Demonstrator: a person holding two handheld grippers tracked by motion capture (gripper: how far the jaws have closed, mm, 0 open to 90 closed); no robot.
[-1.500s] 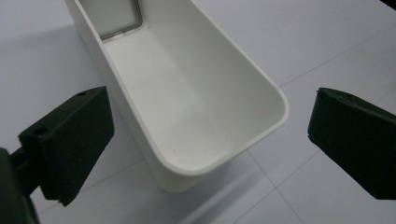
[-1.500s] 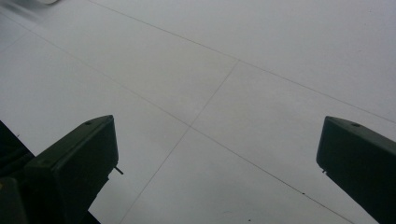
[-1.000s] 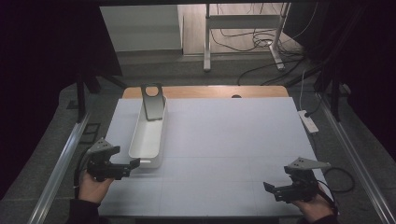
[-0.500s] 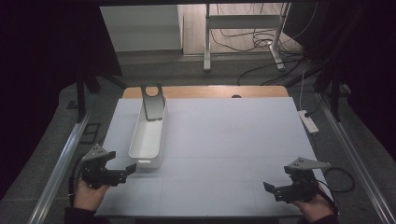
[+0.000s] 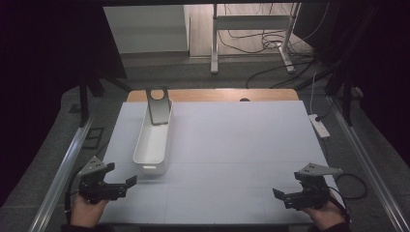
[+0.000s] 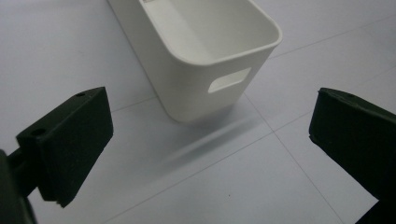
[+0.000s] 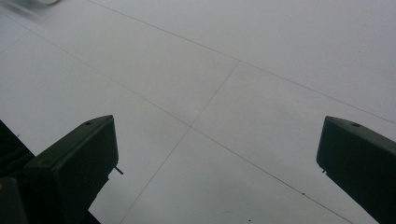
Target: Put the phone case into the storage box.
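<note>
- High view: the left gripper (image 5: 126, 184) sits at the lower left of the frame with its jaws spread and nothing between them. It points toward the near end of the white bin (image 5: 153, 140), a placement that suits an approach to that end. The bin lies lengthwise at centre left on the table (image 5: 241, 145). A dark flat object (image 5: 158, 105) leans out of its far end; what it is cannot be told
- High view: the right gripper (image 5: 282, 195) rests at the lower right, well apart from the bin, apparently parked
- Left gripper view: the bin (image 6: 210, 51) fills the upper centre, its handle slot (image 6: 229, 80) facing the camera between the spread jaws
- Right gripper view: bare table (image 7: 224, 93) lies between jaws held wide apart and empty
</note>
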